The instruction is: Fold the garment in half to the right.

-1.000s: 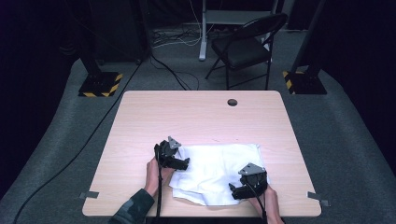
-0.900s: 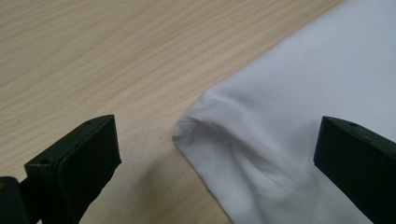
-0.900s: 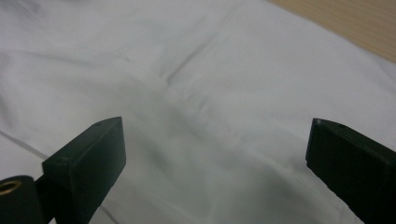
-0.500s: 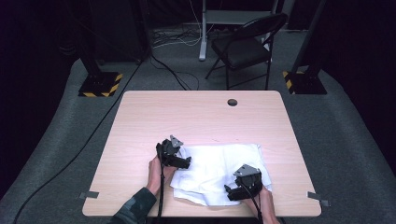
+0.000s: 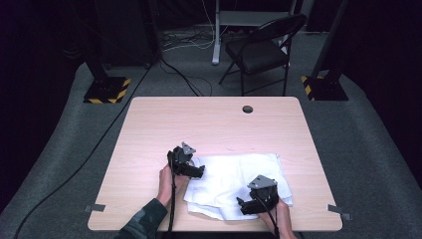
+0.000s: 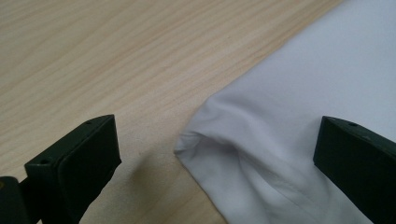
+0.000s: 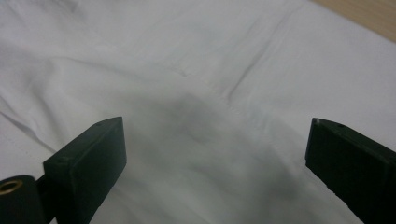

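White cloth (image 5: 234, 181) on wooden table (image 5: 214, 124), both grippers' jaws apart over it, chair (image 5: 261, 50) beyond.

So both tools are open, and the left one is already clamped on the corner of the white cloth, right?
Not quite. The left tool is open, as is the right tool, but it grips nothing: in the left gripper view, the white cloth corner lies loose between its spread jaws on the table.

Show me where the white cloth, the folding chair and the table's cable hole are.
white cloth (image 5: 234, 177), high view, its flat middle.
folding chair (image 5: 259, 56), high view, its seat.
cable hole (image 5: 247, 109), high view, its centre.
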Motion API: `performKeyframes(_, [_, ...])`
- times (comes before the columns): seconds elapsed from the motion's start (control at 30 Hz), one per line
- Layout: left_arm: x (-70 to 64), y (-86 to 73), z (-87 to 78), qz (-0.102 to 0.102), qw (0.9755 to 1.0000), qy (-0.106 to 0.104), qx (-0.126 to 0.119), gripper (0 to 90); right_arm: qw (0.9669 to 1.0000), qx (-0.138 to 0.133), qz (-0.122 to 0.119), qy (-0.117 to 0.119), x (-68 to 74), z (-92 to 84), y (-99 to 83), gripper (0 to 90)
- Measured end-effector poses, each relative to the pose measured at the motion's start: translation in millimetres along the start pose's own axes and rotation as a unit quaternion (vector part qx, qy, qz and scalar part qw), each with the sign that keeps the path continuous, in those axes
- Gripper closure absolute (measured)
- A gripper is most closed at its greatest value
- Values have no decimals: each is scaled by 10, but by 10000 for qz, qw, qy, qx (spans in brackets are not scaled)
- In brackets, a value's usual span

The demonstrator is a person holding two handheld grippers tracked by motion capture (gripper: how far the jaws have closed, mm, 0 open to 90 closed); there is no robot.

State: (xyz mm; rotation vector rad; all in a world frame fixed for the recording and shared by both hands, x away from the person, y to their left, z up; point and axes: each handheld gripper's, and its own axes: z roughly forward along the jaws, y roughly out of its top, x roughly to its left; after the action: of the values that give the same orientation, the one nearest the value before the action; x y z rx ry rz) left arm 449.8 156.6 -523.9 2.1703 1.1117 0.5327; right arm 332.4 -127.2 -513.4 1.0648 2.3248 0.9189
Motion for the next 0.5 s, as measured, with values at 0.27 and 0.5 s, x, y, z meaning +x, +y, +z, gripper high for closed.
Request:
performKeyframes(0.27, [-67, 1, 40, 37, 10000, 8, 39, 0, 9997, 235, -8, -16, -22, 106, -88, 43])
performKeyframes(0.5, [-112, 32, 47, 115, 9999, -110, -6, 0, 9995, 298, 34, -80, -89, 51, -119, 40])
